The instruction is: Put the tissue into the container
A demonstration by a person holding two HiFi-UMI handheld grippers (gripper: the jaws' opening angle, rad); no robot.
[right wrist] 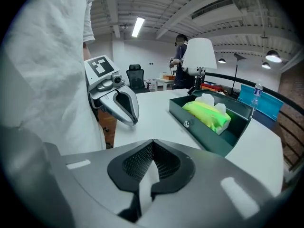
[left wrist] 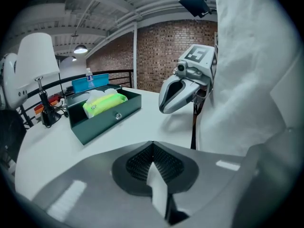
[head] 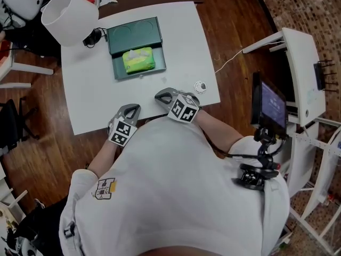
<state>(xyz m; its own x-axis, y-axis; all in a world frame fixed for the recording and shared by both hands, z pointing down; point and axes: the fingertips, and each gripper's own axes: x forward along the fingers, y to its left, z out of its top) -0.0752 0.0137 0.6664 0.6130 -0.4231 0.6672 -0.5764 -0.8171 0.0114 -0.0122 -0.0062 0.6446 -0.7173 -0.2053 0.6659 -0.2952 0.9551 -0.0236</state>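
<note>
A green-yellow tissue pack (head: 138, 60) lies inside the dark green open container (head: 118, 70) at the back middle of the white table (head: 85, 100). Both grippers hover at the table's near edge, close to my body and well short of the container. My left gripper (head: 131, 110) is shut with nothing in it, and so is my right gripper (head: 163, 95). The left gripper view has the tissue pack (left wrist: 104, 102) in the container (left wrist: 107, 120) at left, and the right gripper (left wrist: 176, 95) ahead. The right gripper view has the tissue pack (right wrist: 209, 113) at right and the left gripper (right wrist: 122, 106) at left.
A white lamp (head: 69, 16) stands at the table's back left with a black cable beside it. A small round object (head: 200, 86) lies near the right edge. A screen on a stand (head: 270, 106) and a white frame (head: 303, 73) are to my right. A person (right wrist: 180, 61) stands far off.
</note>
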